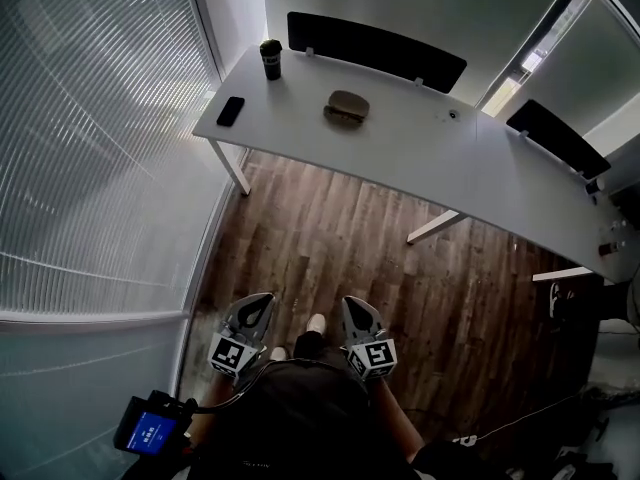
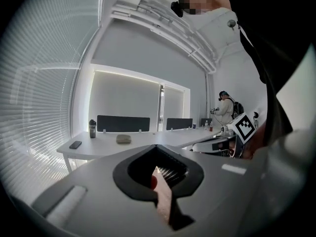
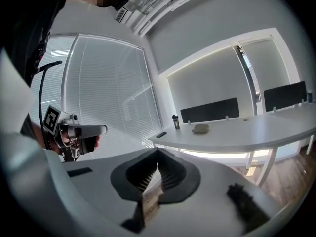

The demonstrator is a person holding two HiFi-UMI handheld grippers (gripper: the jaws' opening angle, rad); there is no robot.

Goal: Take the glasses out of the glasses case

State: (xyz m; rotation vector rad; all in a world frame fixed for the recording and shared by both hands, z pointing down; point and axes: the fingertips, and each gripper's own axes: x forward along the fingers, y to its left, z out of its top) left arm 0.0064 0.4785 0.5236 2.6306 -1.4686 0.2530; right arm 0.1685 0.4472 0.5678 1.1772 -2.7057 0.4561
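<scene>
Evidently, left gripper (image 1: 260, 303) and right gripper (image 1: 353, 305) fingers are closed, empty; glasses case (image 1: 346, 106) contents hidden.

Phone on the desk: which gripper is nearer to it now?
Left, slightly. The left gripper is almost straight below the phone in the head view; the right gripper is offset rightward. Both are far away.

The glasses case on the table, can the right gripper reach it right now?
Probably not yet. The glasses case lies far off on the table, while the right gripper hangs by the person over wooden floor. Nothing blocks the path.
</scene>
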